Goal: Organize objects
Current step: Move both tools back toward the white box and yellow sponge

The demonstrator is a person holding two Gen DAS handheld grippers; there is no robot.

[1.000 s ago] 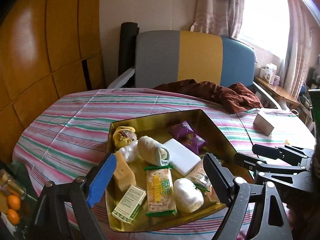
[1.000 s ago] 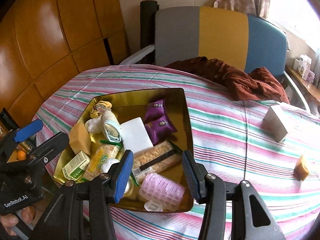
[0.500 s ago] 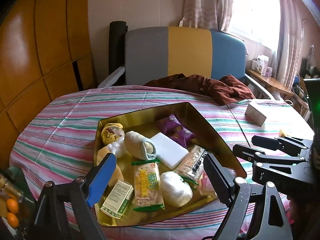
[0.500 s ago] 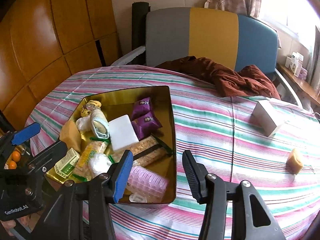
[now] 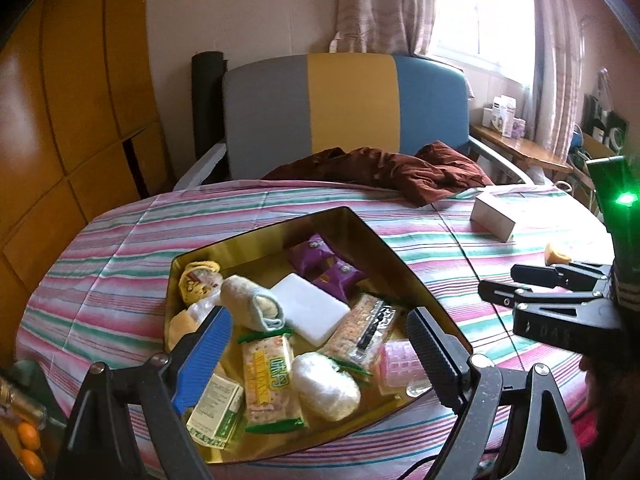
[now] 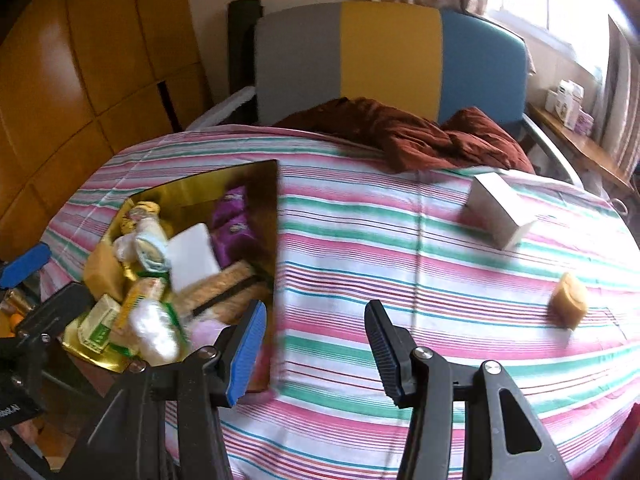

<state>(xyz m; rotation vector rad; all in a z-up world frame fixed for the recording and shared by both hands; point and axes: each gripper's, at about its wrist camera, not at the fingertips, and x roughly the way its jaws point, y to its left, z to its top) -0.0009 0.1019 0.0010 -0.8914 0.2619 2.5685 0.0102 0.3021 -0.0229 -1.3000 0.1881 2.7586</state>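
A gold tray (image 5: 404, 268) (image 6: 262, 168) sits on the striped table, full of snacks: cracker packs, purple packets (image 5: 326, 266), a white block (image 5: 312, 312), a rolled cloth, a pink roller (image 5: 400, 364). A white box (image 6: 498, 210) (image 5: 494, 218) and a yellow-brown piece (image 6: 568, 300) (image 5: 558, 254) lie loose on the cloth to the right. My left gripper (image 5: 320, 356) is open and empty above the tray's near end. My right gripper (image 6: 316, 344) is open and empty over bare cloth right of the tray; it shows in the left wrist view (image 5: 536, 280).
A brown crumpled cloth (image 6: 420, 132) lies at the table's far edge before a grey, yellow and blue chair (image 6: 384, 56). Wooden panels stand left. A side shelf (image 5: 524, 152) with small boxes stands right. Oranges (image 5: 28, 440) sit below the table's left edge.
My right gripper has swung right, off the tray and over bare cloth toward the loose items. My left gripper has pulled back a little. Both stay open.
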